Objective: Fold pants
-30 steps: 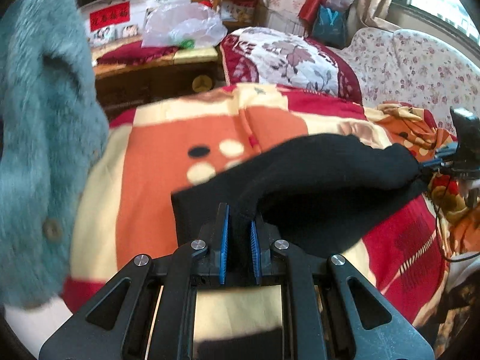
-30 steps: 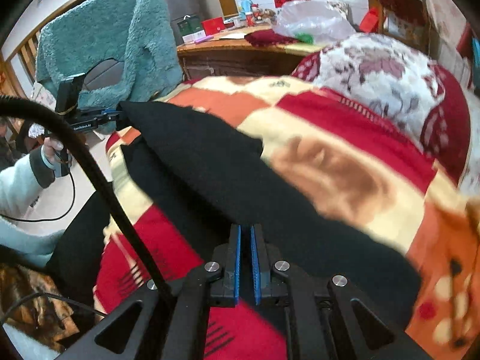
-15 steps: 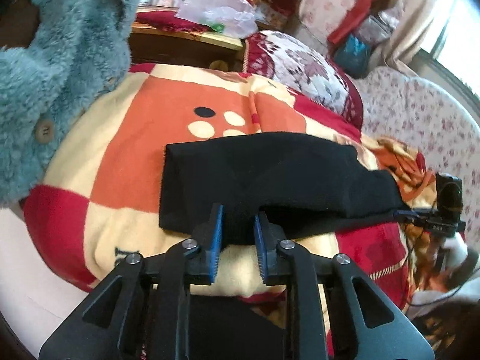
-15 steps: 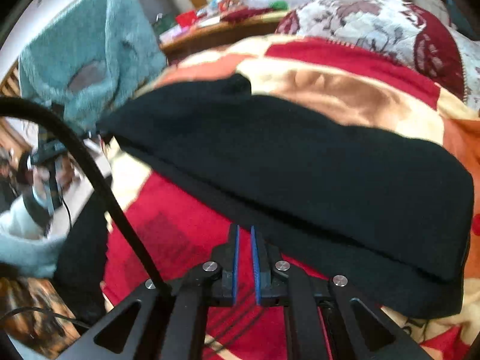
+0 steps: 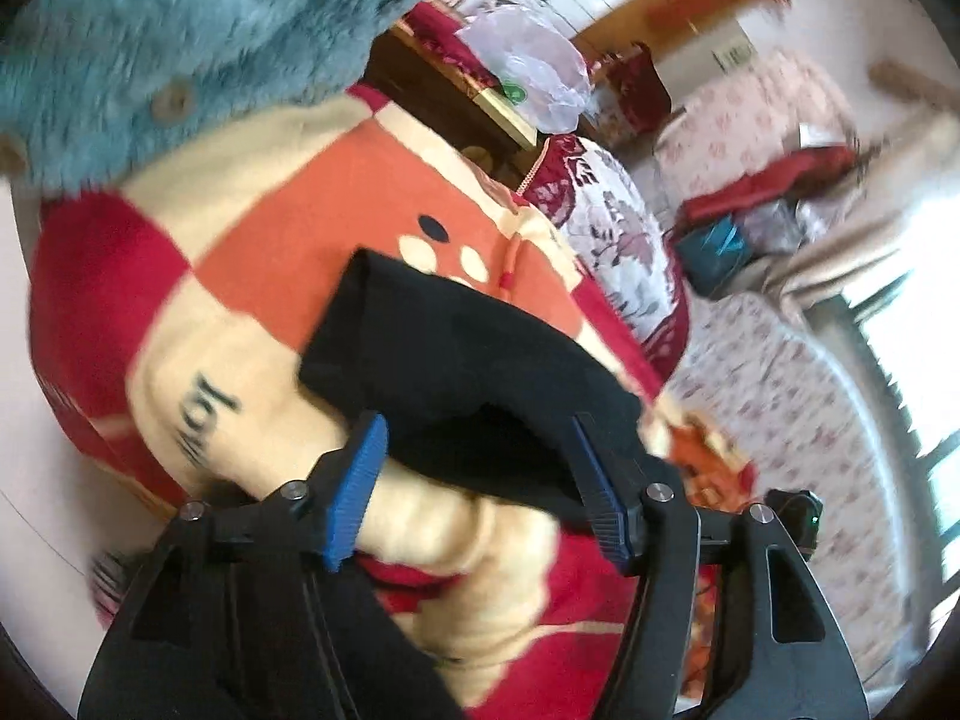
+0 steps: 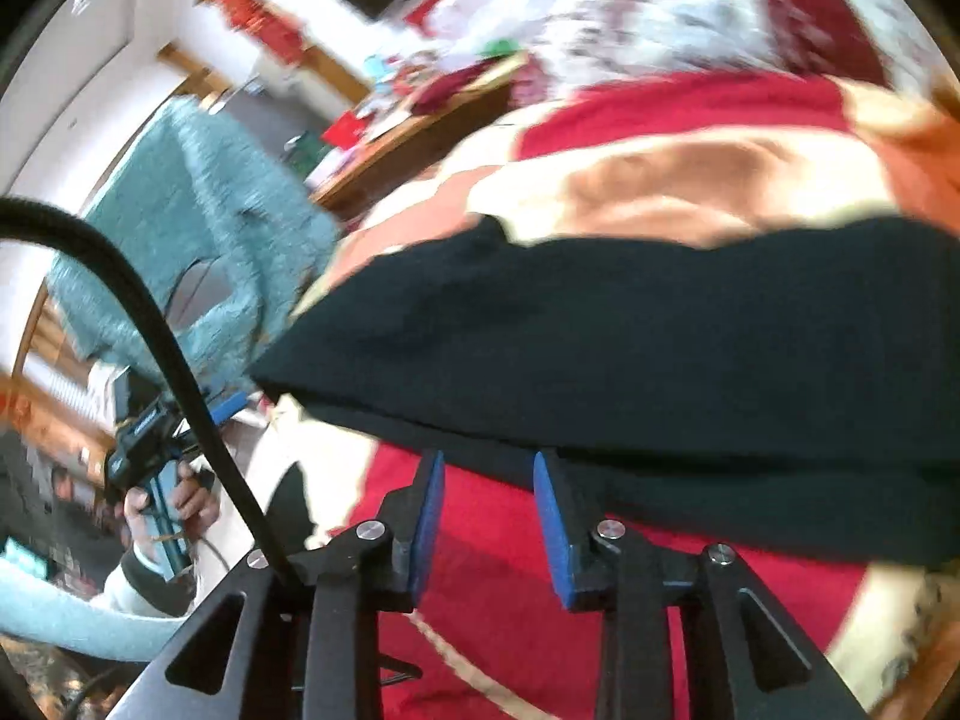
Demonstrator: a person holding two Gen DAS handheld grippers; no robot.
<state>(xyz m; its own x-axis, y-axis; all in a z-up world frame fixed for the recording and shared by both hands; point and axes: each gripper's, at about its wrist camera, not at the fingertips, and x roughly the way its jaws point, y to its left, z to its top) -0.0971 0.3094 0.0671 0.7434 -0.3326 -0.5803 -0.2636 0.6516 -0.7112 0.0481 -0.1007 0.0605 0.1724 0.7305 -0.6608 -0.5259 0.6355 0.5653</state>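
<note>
Black pants (image 5: pixel 474 354) folded on patterned blanket (image 5: pixel 240 228), both claws opening, released, teal fuzzy coat (image 5: pixel 180 42) beside.

1. The bed is covered by a patchwork blanket (image 5: pixel 252 276) in red, cream and orange blocks — one orange patch bears cream and dark dots, and a cream patch carries dark lettering, too blurred to read.
2. Black pants (image 5: pixel 456 354) lie folded on the blanket, a long flat band across it in the right wrist view (image 6: pixel 630 348).
3. A floral pillow (image 5: pixel 618 240) with a dark red border rests at the far end — beyond the pants.
</note>
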